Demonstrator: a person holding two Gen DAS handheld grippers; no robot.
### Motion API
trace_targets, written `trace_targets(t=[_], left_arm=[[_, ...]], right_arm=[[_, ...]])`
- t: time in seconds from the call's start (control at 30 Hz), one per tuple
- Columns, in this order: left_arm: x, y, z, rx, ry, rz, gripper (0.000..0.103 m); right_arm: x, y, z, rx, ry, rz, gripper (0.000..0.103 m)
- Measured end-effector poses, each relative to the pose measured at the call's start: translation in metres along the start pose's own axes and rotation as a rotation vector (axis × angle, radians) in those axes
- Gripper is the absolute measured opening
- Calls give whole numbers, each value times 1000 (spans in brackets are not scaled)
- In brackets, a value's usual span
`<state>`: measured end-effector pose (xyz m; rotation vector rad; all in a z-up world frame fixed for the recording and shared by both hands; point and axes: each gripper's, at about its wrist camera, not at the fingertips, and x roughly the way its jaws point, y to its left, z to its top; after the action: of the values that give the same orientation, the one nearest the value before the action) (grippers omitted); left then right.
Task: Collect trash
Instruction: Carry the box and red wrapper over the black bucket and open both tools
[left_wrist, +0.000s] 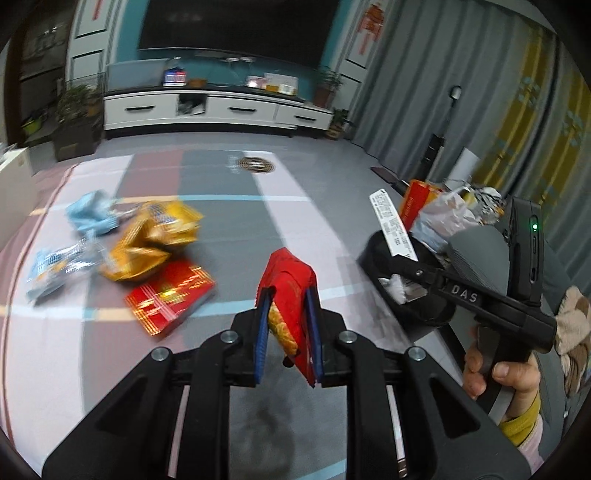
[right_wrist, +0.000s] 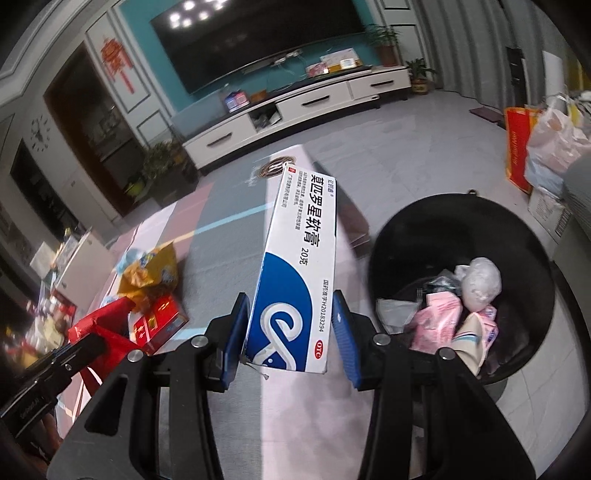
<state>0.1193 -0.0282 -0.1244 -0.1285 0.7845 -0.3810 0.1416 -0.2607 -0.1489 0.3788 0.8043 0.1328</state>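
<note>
My left gripper is shut on a red snack wrapper and holds it above the floor mat. My right gripper is shut on a white and blue medicine box, just left of the black trash bin. The bin holds several pieces of trash. In the left wrist view the bin is to the right, with the box over its rim. On the mat lie a yellow wrapper, a red box and blue and silver wrappers.
A patchwork floor mat covers the floor. A red bag and plastic bags stand behind the bin. A white TV cabinet with potted plants runs along the far wall. A grey seat edge is at the right.
</note>
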Motion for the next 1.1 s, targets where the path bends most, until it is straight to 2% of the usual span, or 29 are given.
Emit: trace_targets(t=[0.4, 0.53, 0.87, 0.93, 1.03, 1.1], left_arm=[[66, -84, 24, 89, 61, -125, 21], [84, -103, 27, 108, 89, -143, 21], [129, -136, 30, 102, 136, -191, 23], [139, -141, 31, 93, 143, -198, 25], [150, -147, 33, 79, 148, -201, 44], [153, -150, 33, 79, 146, -201, 49]], right_arm=[[-24, -59, 5, 122, -60, -93, 45], [-33, -81, 4, 161, -77, -153, 46], [-36, -118, -1, 214, -55, -221, 47], [-36, -124, -2, 223, -52, -239, 49], [-39, -132, -3, 244, -57, -262, 50], [-41, -138, -4, 263, -58, -272, 52]])
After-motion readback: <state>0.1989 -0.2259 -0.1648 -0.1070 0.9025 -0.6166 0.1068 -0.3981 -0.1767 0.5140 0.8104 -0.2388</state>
